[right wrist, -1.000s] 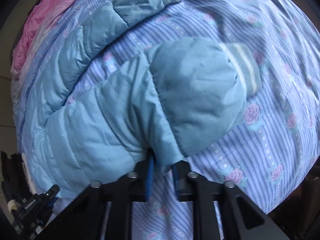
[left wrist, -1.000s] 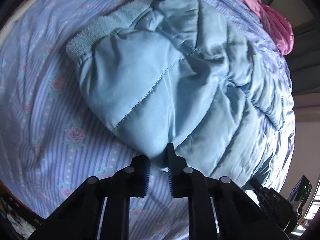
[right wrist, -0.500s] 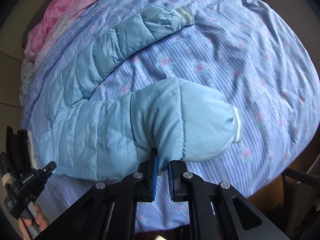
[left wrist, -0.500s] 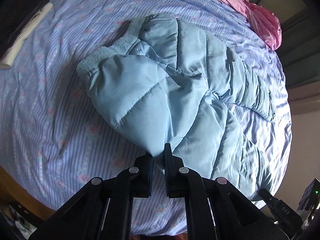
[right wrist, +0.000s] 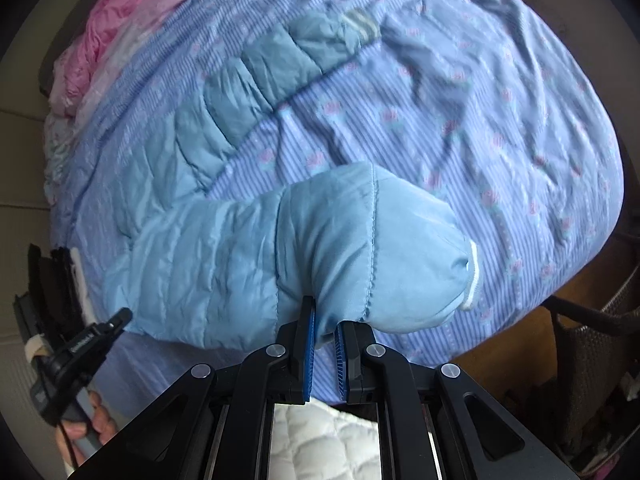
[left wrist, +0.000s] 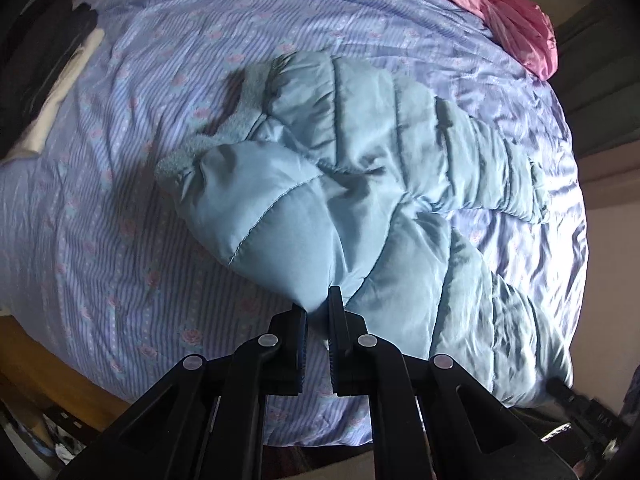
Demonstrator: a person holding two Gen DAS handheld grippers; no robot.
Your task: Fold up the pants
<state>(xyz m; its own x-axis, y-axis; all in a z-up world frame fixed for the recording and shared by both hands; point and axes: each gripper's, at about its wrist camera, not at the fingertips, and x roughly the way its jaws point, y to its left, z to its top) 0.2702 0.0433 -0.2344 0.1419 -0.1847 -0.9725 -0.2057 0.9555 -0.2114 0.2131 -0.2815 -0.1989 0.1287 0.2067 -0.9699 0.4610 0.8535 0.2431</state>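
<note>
Left wrist view: left gripper [left wrist: 318, 314] and right gripper [right wrist: 324, 320] both pinch the pants [left wrist: 360, 184], near leg lifted; next, carry it toward 12 o'clock onto the far leg.

The left gripper [left wrist: 318, 308] pinches the blue padded pants [left wrist: 360, 184] at six o'clock; a pink blanket [left wrist: 516, 20] lies toward one o'clock.

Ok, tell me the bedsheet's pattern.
The bedsheet has lavender-blue stripes with pink roses, clearest in the right wrist view.
</note>
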